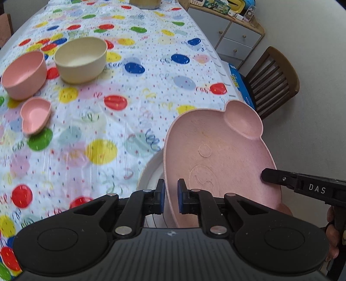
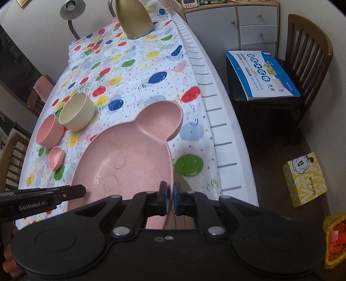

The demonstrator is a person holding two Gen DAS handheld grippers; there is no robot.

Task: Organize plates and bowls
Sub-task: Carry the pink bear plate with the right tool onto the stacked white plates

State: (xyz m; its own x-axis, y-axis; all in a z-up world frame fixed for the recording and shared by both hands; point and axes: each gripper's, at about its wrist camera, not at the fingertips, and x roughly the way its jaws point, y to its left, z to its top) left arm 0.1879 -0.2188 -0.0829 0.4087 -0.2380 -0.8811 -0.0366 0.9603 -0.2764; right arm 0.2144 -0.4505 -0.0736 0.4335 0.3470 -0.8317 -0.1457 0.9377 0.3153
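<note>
A pink bear-shaped plate (image 1: pixel 220 151) with a round ear compartment hangs above the balloon-print table (image 1: pixel 129 97), held from both sides. My left gripper (image 1: pixel 170 196) is shut on its near left rim. My right gripper (image 2: pixel 170 194) is shut on the opposite rim of the plate (image 2: pixel 123 157). Each gripper shows in the other's view: the right one (image 1: pixel 265 175), the left one (image 2: pixel 83 191). Further left stand a cream bowl (image 1: pixel 81 58), a pink bowl (image 1: pixel 24 74) and a small pink heart-shaped dish (image 1: pixel 35 114). A pale round rim (image 1: pixel 148 170) shows under the plate.
The table's right edge (image 2: pixel 218 134) runs close beside the plate. Beyond it stand a wooden chair (image 2: pixel 307 54), a dark stool bearing a blue book (image 2: pixel 261 75) and a grey drawer cabinet (image 2: pixel 237 23). A gold lamp base (image 2: pixel 134 17) sits at the table's far end. A yellow box (image 2: pixel 305 179) lies on the floor.
</note>
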